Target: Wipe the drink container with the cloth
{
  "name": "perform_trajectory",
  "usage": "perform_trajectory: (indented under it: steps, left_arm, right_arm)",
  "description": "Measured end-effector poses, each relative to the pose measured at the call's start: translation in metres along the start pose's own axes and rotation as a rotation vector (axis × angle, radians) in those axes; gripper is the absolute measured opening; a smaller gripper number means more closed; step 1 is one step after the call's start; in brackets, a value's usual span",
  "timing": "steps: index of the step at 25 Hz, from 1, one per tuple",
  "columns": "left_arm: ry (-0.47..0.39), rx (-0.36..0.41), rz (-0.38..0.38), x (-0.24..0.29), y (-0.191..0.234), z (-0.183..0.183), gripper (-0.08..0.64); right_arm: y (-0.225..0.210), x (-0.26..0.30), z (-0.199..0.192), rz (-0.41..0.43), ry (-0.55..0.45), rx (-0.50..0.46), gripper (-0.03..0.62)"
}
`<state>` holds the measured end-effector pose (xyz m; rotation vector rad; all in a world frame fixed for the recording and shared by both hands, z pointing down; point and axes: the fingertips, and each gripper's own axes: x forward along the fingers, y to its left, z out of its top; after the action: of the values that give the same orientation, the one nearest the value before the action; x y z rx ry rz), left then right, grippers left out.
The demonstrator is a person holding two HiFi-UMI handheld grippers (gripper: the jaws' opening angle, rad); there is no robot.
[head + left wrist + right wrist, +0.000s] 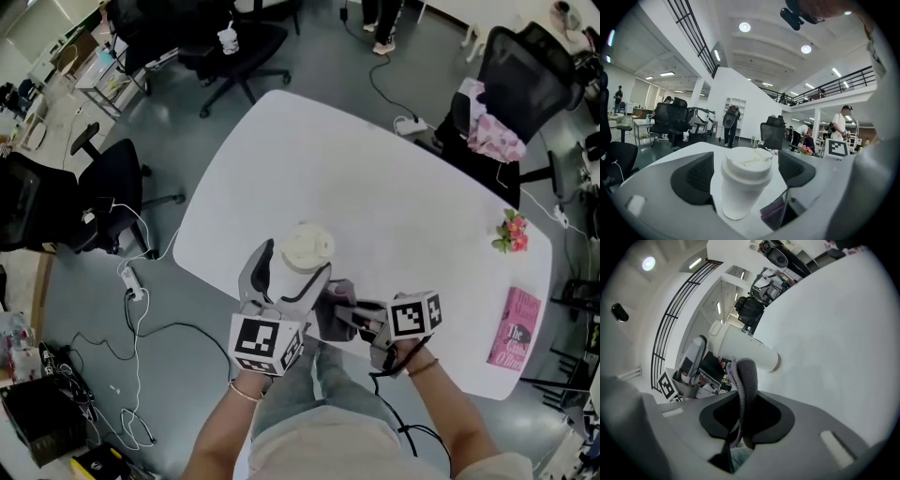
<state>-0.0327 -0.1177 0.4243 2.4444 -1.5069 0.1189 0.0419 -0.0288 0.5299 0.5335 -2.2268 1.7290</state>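
Left hand-held gripper [284,277]: jaws wide apart, one either side of the cup [307,248]. A sliver of gap shows at each pad, so I judge it bracketed, not yet clamped.

Right hand-held gripper [361,319]: closed on a folded grey cloth [334,309], which is held just beside the cup's right flank, low down.

The cup stands upright, lid on, close to the near edge of the desk [375,187].

Handling, as judged: a white lidded cup, probably paper. It looks light, thin-walled and smooth-sided, so it would likely crush under a hard squeeze and tip if pushed sideways unheld. Contents unknown. Best hold is mid-wall below the lid rim, with light pressure. The cloth is soft and limp and will drape around the wall.

Clearance: the near edge is the main hazard, since a nudge towards the person could send the cup off. Far and right, the desk is bare. The flowers [512,232] and a pink book [518,328] lie well apart at the right end.
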Motion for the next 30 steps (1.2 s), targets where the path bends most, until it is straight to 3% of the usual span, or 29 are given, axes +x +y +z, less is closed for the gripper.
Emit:
perform_trajectory:
  steps: [8,12,16,21,26,30]
  left_arm:
    - [-0.084,-0.001,0.094,-0.035,0.019,0.054,0.349]
    - [-0.134,-0.006,0.139,-0.047,0.037,0.086,0.274]
    - [-0.143,-0.004,0.162,-0.051,0.051,0.104,0.256]
    - [-0.181,0.023,0.219,-0.055,0.066,0.129,0.167]
    - [-0.226,0.029,0.283,-0.063,0.085,0.15,0.069]
    - [-0.227,0.033,0.301,-0.067,0.094,0.154,0.021]
  right_arm:
    - [0.016,-0.069,0.053,-0.16,-0.264,-0.139,0.072]
    - [0.036,-0.117,0.1,-0.293,-0.428,-0.306,0.072]
    - [0.072,-0.163,0.141,-0.378,-0.603,-0.477,0.072]
    - [0.11,-0.211,0.169,-0.477,-0.789,-0.621,0.072]
    - [0.128,-0.25,0.176,-0.568,-0.972,-0.664,0.072]
    - [0.128,-0.264,0.172,-0.607,-1.059,-0.665,0.072]
